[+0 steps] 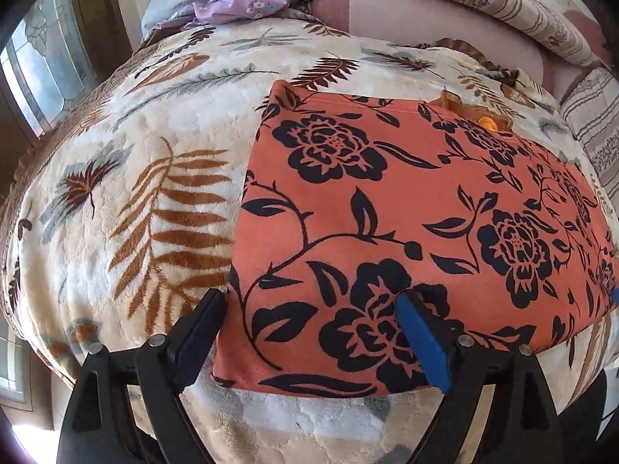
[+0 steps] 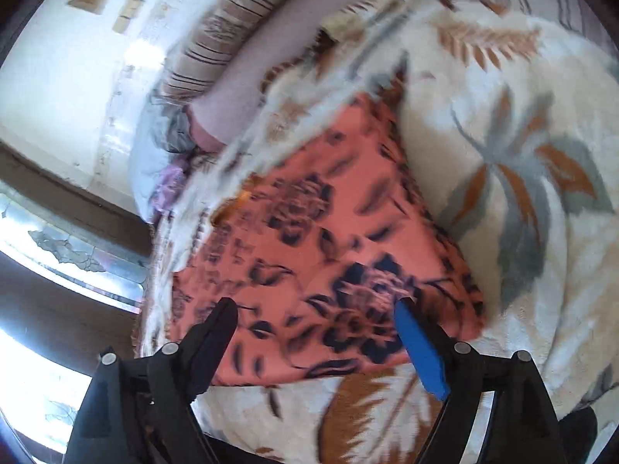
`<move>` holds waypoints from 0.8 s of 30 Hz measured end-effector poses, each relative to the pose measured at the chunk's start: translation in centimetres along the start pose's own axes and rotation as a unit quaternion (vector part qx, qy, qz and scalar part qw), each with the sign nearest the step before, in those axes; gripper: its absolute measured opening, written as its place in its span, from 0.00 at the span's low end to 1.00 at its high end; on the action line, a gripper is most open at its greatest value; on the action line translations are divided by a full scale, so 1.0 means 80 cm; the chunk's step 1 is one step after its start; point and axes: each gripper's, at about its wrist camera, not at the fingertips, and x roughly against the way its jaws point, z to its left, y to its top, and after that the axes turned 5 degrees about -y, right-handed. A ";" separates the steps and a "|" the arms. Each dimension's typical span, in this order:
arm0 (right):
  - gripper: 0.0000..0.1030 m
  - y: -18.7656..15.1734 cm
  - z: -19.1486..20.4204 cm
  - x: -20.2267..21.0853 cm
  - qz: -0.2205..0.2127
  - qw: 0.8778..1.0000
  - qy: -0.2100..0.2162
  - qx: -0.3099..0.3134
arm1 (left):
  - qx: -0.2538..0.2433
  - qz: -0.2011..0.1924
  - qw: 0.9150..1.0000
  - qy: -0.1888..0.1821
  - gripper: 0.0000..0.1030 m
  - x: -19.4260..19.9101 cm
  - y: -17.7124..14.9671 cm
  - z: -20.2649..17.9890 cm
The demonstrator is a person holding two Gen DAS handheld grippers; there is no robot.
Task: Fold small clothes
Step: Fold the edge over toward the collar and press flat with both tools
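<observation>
While right view blurs, orange floral garment (image 1: 406, 212) folded; left hand-held gripper (image 1: 313, 301), right hand-held gripper (image 2: 317, 309) wide apart, empty.

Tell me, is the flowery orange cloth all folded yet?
Mostly. The orange floral garment lies flat as a neat rectangle on the leaf-print blanket. Both grippers, left and right, are open and hold nothing. Crumpled clothes by the pillows remain unfolded.

Left claw (image 1: 311, 323): two black plastic fingers on black triangular linkage arms, with round silver pivot pins. One finger carries a bright blue pad, the other a dark, possibly navy, pad. Right claw (image 2: 317, 326): same build, blue pad on one finger; frame blurred.
</observation>
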 end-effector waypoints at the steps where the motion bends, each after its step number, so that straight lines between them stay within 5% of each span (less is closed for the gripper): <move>1: 0.80 -0.003 -0.013 -0.009 0.010 1.000 0.001 -0.018 | 0.004 0.002 1.000 -0.002 0.88 -0.001 -0.001 0.002; 4: 0.80 -0.003 -0.007 0.007 -0.001 0.999 0.000 -0.034 | 0.009 0.005 1.000 -0.005 0.89 0.000 -0.003 0.006; 9: 0.82 -0.002 0.038 0.031 -0.032 0.999 0.033 0.028 | 0.013 0.005 1.000 -0.005 0.89 -0.001 -0.004 0.006; 12: 0.81 -0.008 0.007 -0.005 0.005 1.000 -0.021 0.012 | 0.013 0.007 1.000 -0.006 0.89 0.001 -0.005 0.008; 16: 0.79 -0.011 -0.004 0.014 -0.001 0.999 -0.005 -0.033 | 0.015 0.011 1.000 -0.009 0.90 0.002 -0.006 0.011; 20: 0.81 -0.012 0.023 0.034 -0.030 0.999 -0.002 0.024 | 0.017 0.010 1.000 -0.005 0.92 0.001 -0.007 0.011; 23: 0.84 -0.019 -0.007 0.006 0.005 0.999 -0.034 0.014 | 0.018 0.010 1.000 -0.006 0.92 0.002 -0.008 0.012; 24: 0.83 -0.023 -0.017 0.004 0.003 1.000 -0.015 -0.001 | 0.017 0.012 1.000 -0.007 0.92 0.002 -0.008 0.012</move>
